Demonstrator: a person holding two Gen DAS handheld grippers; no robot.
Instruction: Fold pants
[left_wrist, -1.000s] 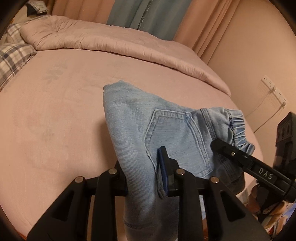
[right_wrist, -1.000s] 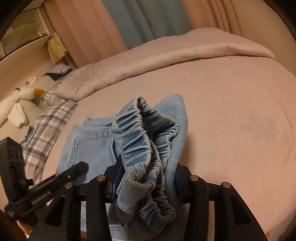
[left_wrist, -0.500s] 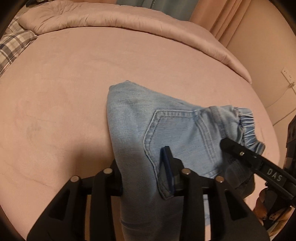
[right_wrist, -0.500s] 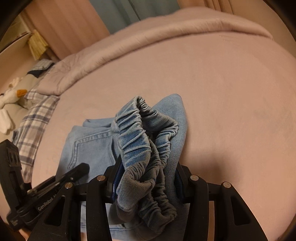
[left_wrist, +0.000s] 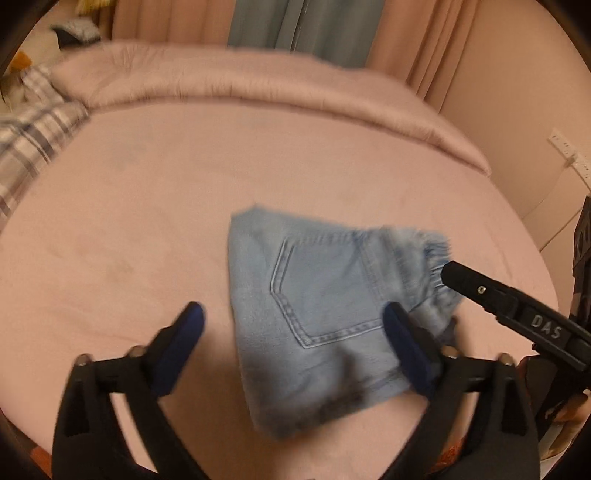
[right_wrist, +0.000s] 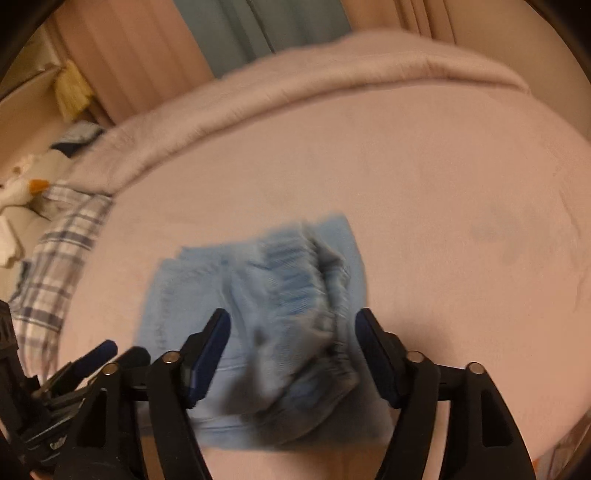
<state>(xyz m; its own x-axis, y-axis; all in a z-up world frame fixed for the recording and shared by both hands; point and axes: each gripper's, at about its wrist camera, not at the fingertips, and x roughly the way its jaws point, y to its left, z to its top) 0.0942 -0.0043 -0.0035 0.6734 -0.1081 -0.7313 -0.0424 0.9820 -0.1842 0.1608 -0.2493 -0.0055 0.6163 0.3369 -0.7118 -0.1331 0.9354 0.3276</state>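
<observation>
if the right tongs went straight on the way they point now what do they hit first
Most likely the jeans. The right tongs are open, with the bunched waistband lying between and just past the fingers on the bed. The picture is blurred, so depth is uncertain.

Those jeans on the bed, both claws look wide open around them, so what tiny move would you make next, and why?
Probably lift both grippers straight back and away. The jeans already lie as a folded bundle on the pink bed, and the left gripper and right gripper stand open, gripping nothing. The bunched waistband looks lumpy, so a gentle press might follow.
</observation>
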